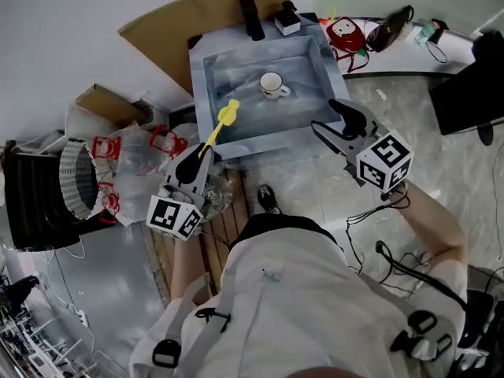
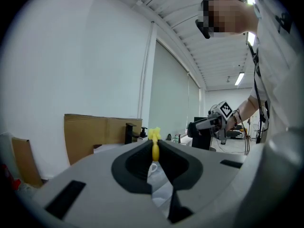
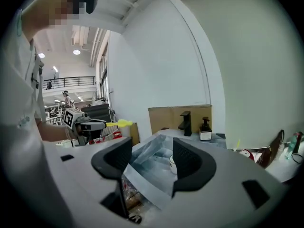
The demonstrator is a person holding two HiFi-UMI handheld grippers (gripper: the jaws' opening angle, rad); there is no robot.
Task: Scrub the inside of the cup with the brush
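Observation:
A white cup (image 1: 272, 85) with a dark rim stands upright in the middle of the grey sink (image 1: 228, 69), alone; part of it (image 3: 172, 164) shows between the right jaws. My left gripper (image 1: 198, 157) hovers over the sink's front left corner, shut on the handle of the yellow brush (image 1: 220, 124), whose head points toward the basin. The brush (image 2: 155, 146) is pinched between the left jaws. My right gripper (image 1: 335, 120) is held at the sink's front right corner, open with nothing between its jaws, well short of the cup.
A black faucet (image 1: 251, 16) and a soap bottle (image 1: 287, 20) stand at the sink's back rim, with cardboard (image 1: 205, 10) behind. Bags and red-capped items (image 1: 134, 152) and a black bin (image 1: 39, 195) crowd the left. A red object (image 1: 345, 34) lies on the counter at right.

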